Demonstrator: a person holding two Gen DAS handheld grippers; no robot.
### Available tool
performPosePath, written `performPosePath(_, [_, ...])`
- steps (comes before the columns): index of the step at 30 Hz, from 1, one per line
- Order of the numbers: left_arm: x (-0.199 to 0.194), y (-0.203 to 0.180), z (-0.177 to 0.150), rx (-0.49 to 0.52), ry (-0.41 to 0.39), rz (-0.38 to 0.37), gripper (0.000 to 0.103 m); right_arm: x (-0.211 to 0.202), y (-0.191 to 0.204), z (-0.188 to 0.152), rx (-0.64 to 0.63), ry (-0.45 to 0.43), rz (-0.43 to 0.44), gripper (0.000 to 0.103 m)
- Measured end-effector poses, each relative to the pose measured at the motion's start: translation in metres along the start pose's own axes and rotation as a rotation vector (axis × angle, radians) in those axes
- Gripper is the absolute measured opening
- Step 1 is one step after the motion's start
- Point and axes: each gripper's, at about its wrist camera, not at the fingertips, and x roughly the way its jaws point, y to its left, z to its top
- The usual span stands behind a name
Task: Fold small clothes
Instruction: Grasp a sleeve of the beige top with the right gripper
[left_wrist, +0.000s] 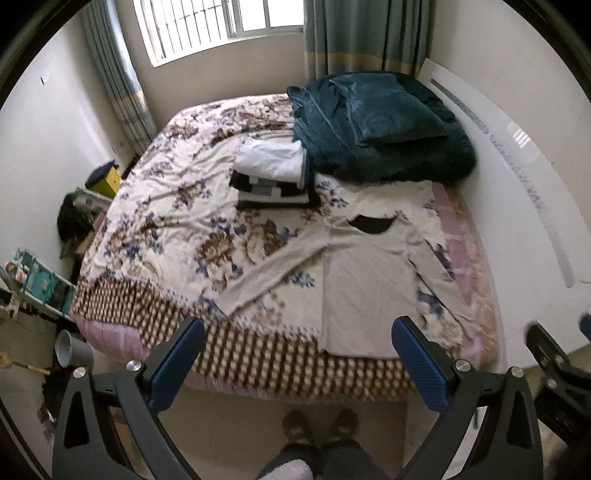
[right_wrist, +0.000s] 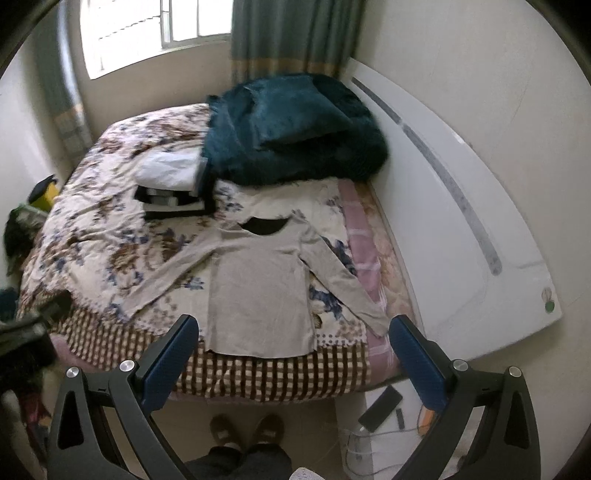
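a beige long-sleeved knit top (left_wrist: 364, 273) is being shown laid flat on the floral patterned bedspread (left_wrist: 177, 206), hem at the near edge of the bed, dark neckline at the far end, so its long axis is running near to far. both sleeves are being splayed outward, the left one stretched far out to the left, the right one angled down toward the near right corner. the left gripper (left_wrist: 297, 363) is being held with its blue pads wide apart, nothing between them, hanging off the near edge with the hem just beyond it. the right gripper (right_wrist: 293, 360) is likewise being held spread and empty, the hem just ahead and the right cuff near its right finger. so each sleeve is probably best taken by the gripper on its own side. a stack of folded dark and white clothes (left_wrist: 271, 181) is being kept farther back, apart from the top.
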Motion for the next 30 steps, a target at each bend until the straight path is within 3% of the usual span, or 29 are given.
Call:
performPosePath(6, [0.110,-0.029,0.006,0.036,0.047,0.041,0.103,0.113,-0.049,-0.029,0.200,0.106,-0.095,0.103])
performPosePath(17, [0.348,-0.112,-0.028,0.098,0.316,0.129,0.103,0.401,-0.199,-0.129,0.748,0.377,-0.138,0.101])
performPosePath(20, [0.397,-0.132,-0.039,0.119,0.386,0.134,0.103,0.468,-0.237,-0.166,0.949,0.395,-0.132,0.095])
performPosePath(24, [0.452,-0.153,-0.045,0.120,0.424,0.146,0.103,0.535,-0.275,-0.203,1.170,0.393,-0.095,0.065])
performPosePath(30, [0.518,-0.173,-0.045,0.103,0.465,0.143,0.103,0.606,-0.305,-0.237,1.460,0.304,-0.068,0.064])
